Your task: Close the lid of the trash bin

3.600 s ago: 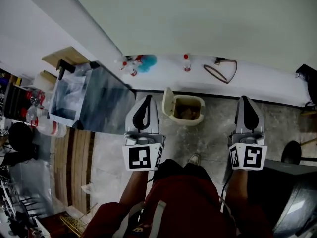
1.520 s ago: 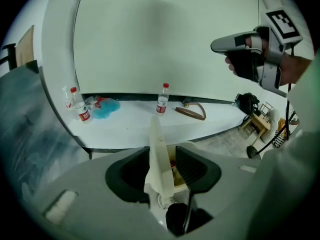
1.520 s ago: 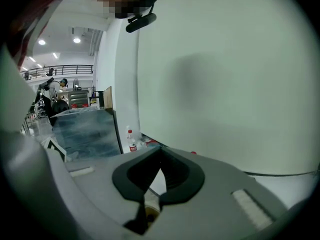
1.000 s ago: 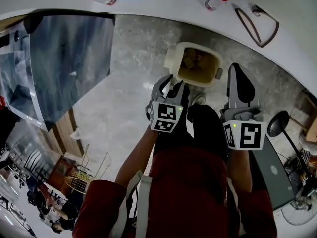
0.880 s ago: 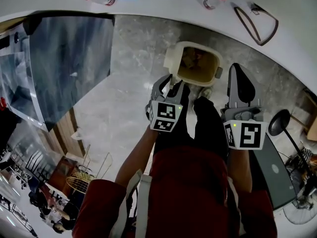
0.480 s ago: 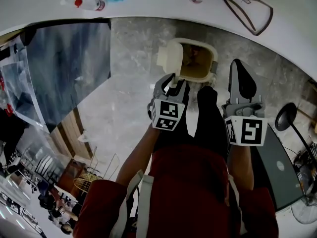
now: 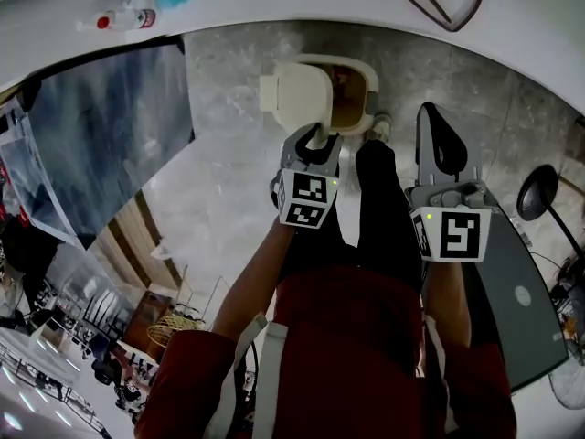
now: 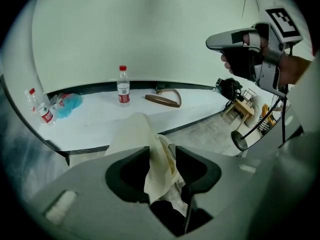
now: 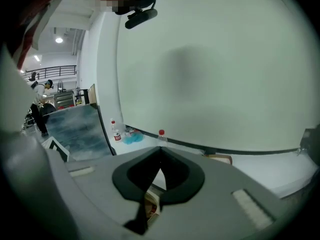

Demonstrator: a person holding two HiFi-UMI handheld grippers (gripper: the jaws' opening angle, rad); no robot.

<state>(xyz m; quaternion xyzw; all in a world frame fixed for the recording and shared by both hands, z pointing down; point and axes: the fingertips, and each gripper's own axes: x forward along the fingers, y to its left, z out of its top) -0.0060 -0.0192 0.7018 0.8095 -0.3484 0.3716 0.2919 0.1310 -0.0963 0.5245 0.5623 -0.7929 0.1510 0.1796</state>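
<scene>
We find the bin (image 7: 364,82) on the grey floor (image 7: 228,190), against a white ledge (image 7: 512,26), just ahead of the person's shoe (image 7: 378,126). Its lid (image 7: 297,99) stands tilted, covering the left part of the opening; the right part remains uncovered. We note the left gripper (image 7: 316,139) at the lid's near edge, its fingers (image 8: 131,166) closed onto that edge. The right gripper (image 7: 431,115) hangs right of the bin, apart from it, fingers (image 9: 175,176) pressed together at the tips and holding nothing. A bottle (image 8: 123,85) stands on the ledge beyond.
</scene>
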